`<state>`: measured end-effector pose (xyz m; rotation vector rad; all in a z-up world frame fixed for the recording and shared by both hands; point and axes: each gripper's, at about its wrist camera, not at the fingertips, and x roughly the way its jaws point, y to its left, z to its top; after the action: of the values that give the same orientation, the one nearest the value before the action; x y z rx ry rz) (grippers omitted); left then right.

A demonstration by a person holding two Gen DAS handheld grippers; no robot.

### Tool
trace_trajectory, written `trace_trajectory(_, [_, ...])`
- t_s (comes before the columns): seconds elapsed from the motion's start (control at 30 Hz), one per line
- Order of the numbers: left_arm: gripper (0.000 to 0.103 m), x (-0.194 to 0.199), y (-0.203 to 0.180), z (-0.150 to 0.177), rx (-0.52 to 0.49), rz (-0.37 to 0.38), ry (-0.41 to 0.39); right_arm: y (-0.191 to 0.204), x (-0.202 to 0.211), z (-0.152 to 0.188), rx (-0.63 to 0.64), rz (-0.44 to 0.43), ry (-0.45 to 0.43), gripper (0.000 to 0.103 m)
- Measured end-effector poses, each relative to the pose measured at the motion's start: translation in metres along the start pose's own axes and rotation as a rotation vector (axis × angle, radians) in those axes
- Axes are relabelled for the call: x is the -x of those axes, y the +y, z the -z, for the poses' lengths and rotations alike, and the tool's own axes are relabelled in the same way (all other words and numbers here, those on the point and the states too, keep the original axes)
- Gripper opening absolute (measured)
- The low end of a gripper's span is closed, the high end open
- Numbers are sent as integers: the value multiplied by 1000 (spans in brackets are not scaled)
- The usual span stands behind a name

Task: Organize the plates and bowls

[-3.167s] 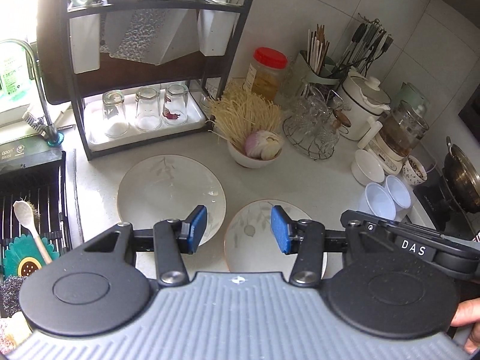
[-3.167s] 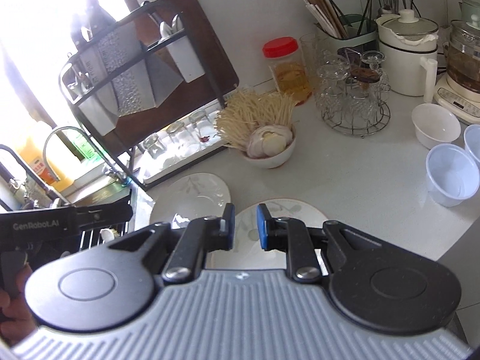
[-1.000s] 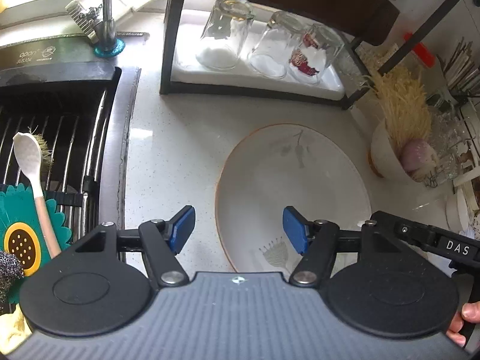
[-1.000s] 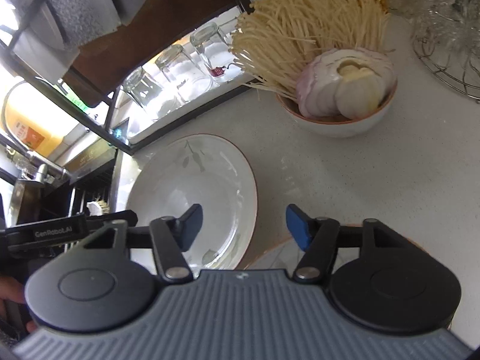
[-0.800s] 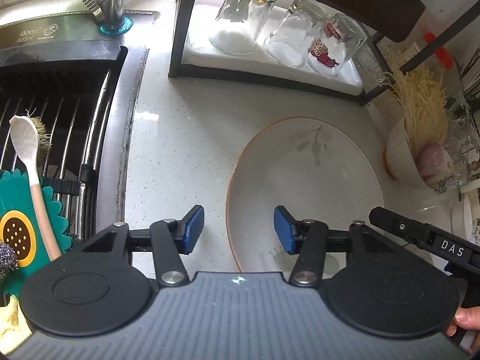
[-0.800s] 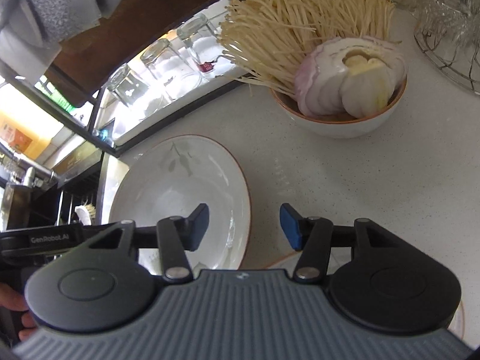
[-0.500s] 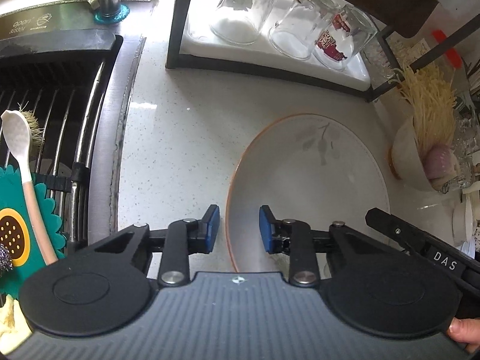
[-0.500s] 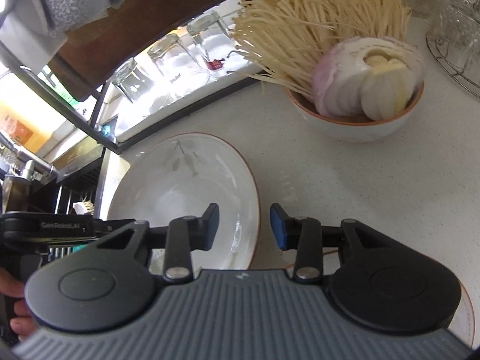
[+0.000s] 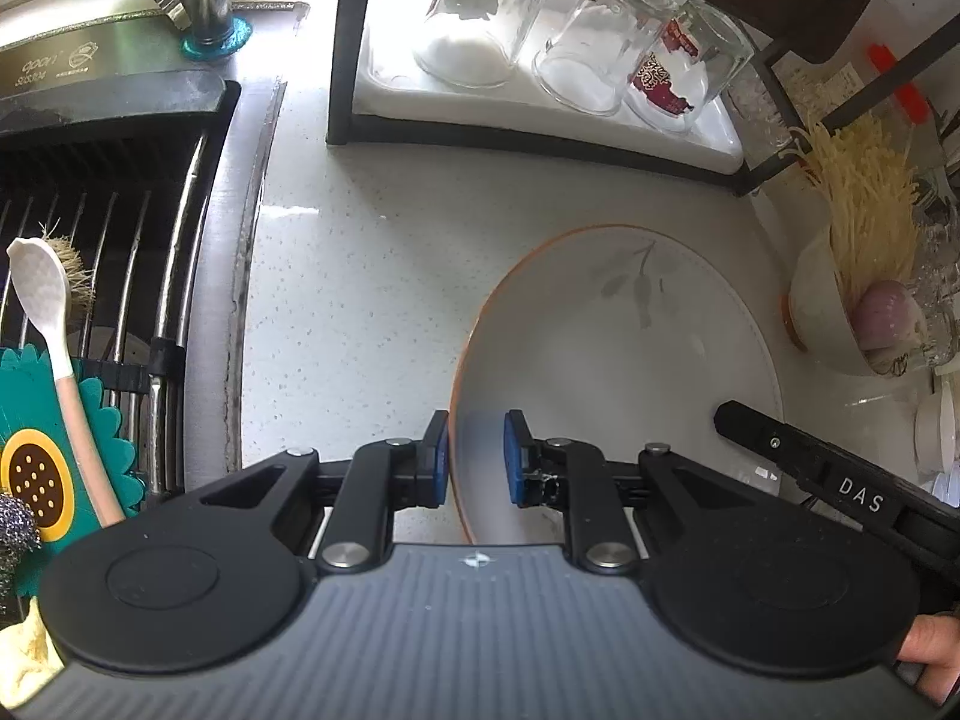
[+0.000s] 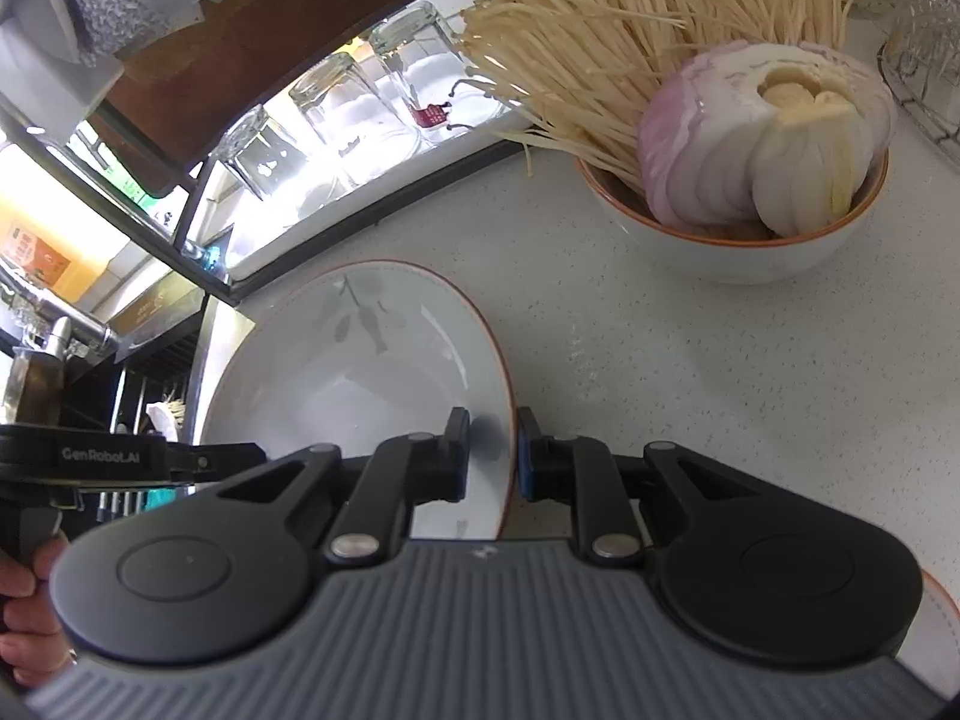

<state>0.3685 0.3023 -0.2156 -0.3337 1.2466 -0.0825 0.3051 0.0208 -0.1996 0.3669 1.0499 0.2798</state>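
A white plate (image 9: 630, 372) with an orange rim and a grey leaf motif lies flat on the counter. My left gripper (image 9: 477, 456) straddles its left rim, one blue pad outside the edge and one over the inside. The jaws are closing, and a gap still shows at the inner pad. My right gripper (image 10: 492, 453) straddles the same plate (image 10: 372, 384) at its right rim. It is closing too, with its outer pad at the edge. A second plate (image 10: 942, 618) peeks out at the lower right. A bowl (image 10: 750, 252) holds enoki mushrooms and sliced onion.
A black rack (image 9: 540, 138) with upturned glasses stands behind the plate. The sink (image 9: 120, 240), with a wire grid, a white spoon (image 9: 42, 300) and a sponge, lies to the left. Small white bowls (image 9: 936, 426) sit at the right edge. A hand (image 10: 30, 612) holds the left gripper.
Both grippers have come down and closer to the plate. Their jaws have narrowed from wide apart to a slim gap around its left and right rims.
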Motion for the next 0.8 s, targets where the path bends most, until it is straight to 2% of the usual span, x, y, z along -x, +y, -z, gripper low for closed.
trace_trajectory(0.3, [21, 21, -6, 3, -13, 4, -19, 2, 20, 1, -7, -33, -27, 18])
trace_trajectory(0.47, [21, 46, -13, 4, -38, 11, -40, 6, 40, -1, -6, -48, -53, 18])
trace_trajectory(0.8, [20, 80, -34, 19, -107, 70, -73, 3, 87, 12, -23, -31, -128, 18])
